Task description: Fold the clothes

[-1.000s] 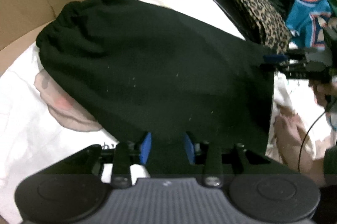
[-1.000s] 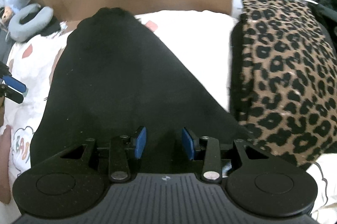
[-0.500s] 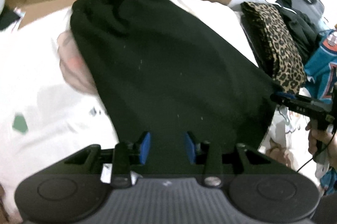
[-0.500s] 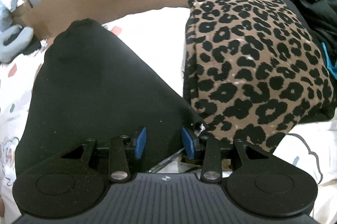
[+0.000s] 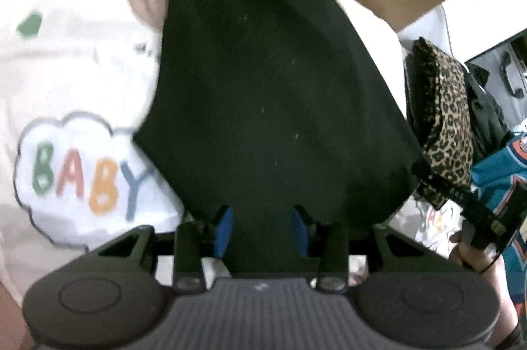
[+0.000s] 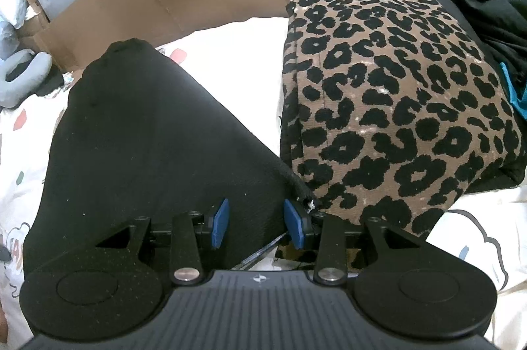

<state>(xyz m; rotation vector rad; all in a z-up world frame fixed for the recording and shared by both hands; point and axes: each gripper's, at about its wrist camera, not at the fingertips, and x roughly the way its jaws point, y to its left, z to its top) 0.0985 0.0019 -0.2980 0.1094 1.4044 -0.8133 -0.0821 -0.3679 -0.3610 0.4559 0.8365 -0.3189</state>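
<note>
Since a second ago we have swung both grippers rightward, dragging the black garment (image 5: 273, 93) across the white printed sheet (image 5: 66, 80). Our left gripper (image 5: 261, 226) pinches its near hem between blue pads; our right gripper (image 6: 257, 223) grips the other corner, just beside the folded leopard-print garment (image 6: 395, 93).
</note>
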